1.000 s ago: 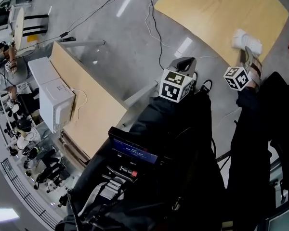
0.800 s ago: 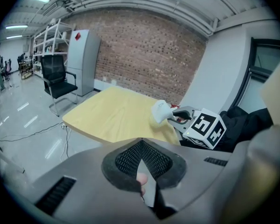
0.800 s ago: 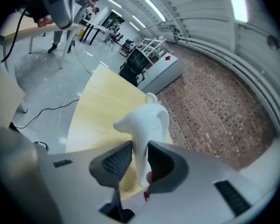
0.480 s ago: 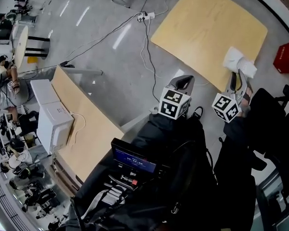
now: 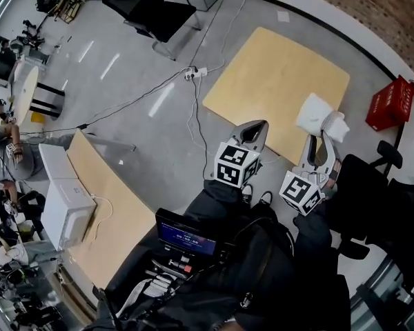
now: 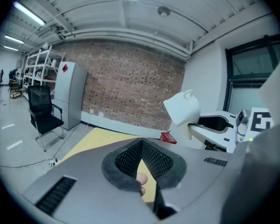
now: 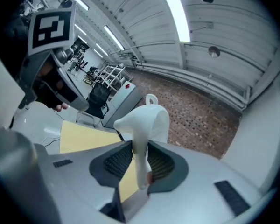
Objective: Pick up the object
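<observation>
1. The right gripper (image 7: pixel 139 160) has its jaws set fairly wide and clamped on the narrow lower stem of the white object (image 7: pixel 147 120). The ribbed pads (image 7: pixel 161 164) press on it from both sides.
2. The object's broader body rises above the jaws, tilted a little, with a small loop at its top.
3. In the head view the right gripper (image 5: pixel 322 138) holds the white object (image 5: pixel 316 114) over the near right corner of the wooden table (image 5: pixel 276 81), lifted clear of the top.
4. The left gripper (image 6: pixel 141 146) has its jaws brought together at the tips, with nothing between them. A slim gap lower down shows a strip of the table and what looks like a fingertip.
5. In the head view the left gripper (image 5: pixel 257 128) sits just left of the right one, at the table's near edge.
6. From the left gripper view, the white object (image 6: pixel 182 108) hangs in the air in the other gripper's jaws, with a red crate (image 6: pixel 167 137) on the floor beyond.
</observation>
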{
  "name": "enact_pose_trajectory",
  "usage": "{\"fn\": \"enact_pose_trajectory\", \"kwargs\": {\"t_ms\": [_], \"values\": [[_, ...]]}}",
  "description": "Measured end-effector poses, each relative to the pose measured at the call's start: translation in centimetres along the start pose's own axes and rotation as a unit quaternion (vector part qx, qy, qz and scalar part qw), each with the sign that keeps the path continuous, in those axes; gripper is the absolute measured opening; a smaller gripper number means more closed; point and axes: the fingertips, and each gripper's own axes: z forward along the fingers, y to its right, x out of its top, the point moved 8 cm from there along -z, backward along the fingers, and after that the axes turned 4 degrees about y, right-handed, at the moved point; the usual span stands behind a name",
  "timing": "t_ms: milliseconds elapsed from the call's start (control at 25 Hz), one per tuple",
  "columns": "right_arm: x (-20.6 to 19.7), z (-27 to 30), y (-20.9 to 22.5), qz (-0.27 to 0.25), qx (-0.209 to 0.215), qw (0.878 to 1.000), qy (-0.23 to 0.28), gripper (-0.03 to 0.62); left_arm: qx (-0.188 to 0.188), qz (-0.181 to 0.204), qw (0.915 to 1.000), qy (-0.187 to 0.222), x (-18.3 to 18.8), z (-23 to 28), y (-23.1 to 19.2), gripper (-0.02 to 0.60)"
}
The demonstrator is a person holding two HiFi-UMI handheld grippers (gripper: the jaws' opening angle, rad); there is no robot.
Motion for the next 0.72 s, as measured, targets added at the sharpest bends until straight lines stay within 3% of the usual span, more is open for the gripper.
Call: {"fn": "enact_pose_trajectory", "kwargs": {"t_ms": [360,720], "values": [[5.2,-1.1,4.6,0.050,-0.058,0.995,0.066,0.109,-0.031,0.045,0.9934,0.102,7.8,0.9,2.1,-0.003],[7.9,0.1,7.7,0.118,-0.059,0.985,0.113,0.109,-0.055,0.084,0.9818,0.161,12.3,1.7,3.0,-0.003]]}}
